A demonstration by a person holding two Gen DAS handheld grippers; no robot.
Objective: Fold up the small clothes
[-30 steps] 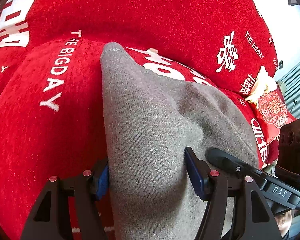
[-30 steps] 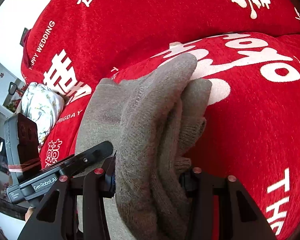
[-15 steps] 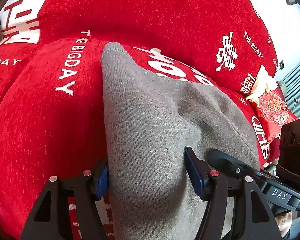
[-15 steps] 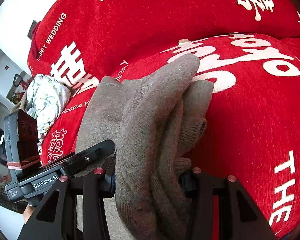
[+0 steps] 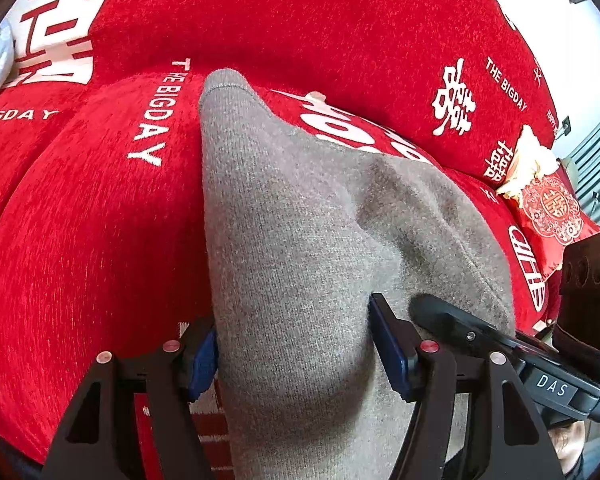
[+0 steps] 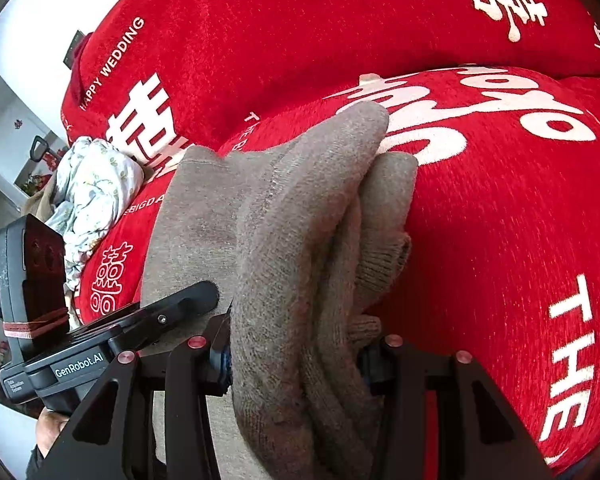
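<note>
Both claws, the left gripper and the right gripper, stayed clamped on the grey knit garment. It had barely shifted over the red sofa cover. The fold was probably only half carried.

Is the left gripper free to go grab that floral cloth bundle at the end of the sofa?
Probably not: the left gripper is shut on the grey knit garment, and the floral bundle lies off to its side.
</note>
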